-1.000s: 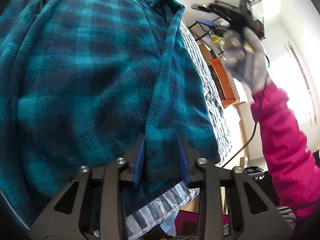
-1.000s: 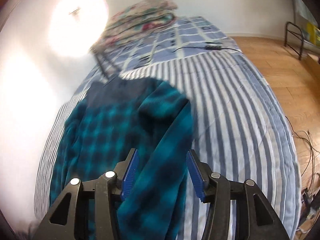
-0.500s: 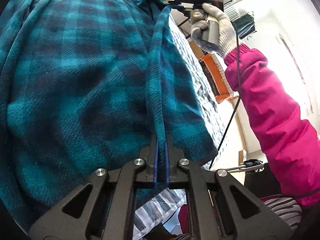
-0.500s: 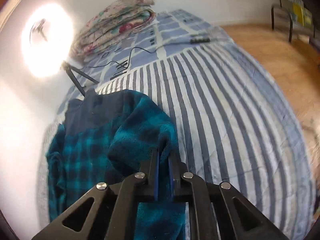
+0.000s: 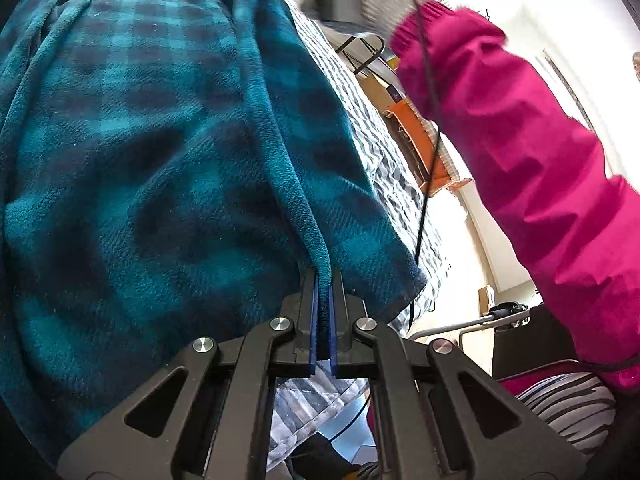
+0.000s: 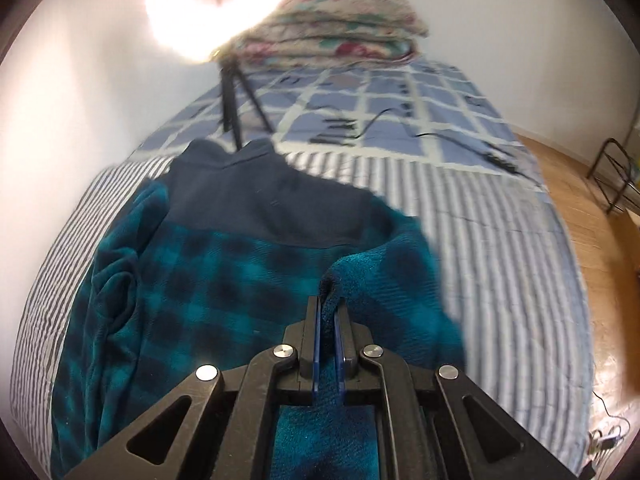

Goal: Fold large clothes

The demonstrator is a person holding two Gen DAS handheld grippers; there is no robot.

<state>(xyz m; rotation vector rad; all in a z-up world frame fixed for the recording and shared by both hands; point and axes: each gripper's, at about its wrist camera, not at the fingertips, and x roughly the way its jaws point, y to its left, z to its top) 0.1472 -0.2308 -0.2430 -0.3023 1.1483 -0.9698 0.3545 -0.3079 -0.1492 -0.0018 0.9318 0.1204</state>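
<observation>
Left gripper [image 5: 324, 312] is clamped on the shirt's [image 5: 160, 152] side edge at the hem end; right gripper [image 6: 328, 336] pinches the same edge nearer the collar; shirt lies on the striped bed [image 6: 500, 248]. Carry both toward 9 o'clock together; keep the edge taut.

No legible text, label, brand, number or sign in either view. Checked quilt [image 6: 400, 100] on bed: dark marks inside some squares, too blurred to read. Fleece [image 6: 240, 272]: no tag or print visible. Shelf items [image 5: 404, 120] beyond bed: too small and blurred to read.
</observation>
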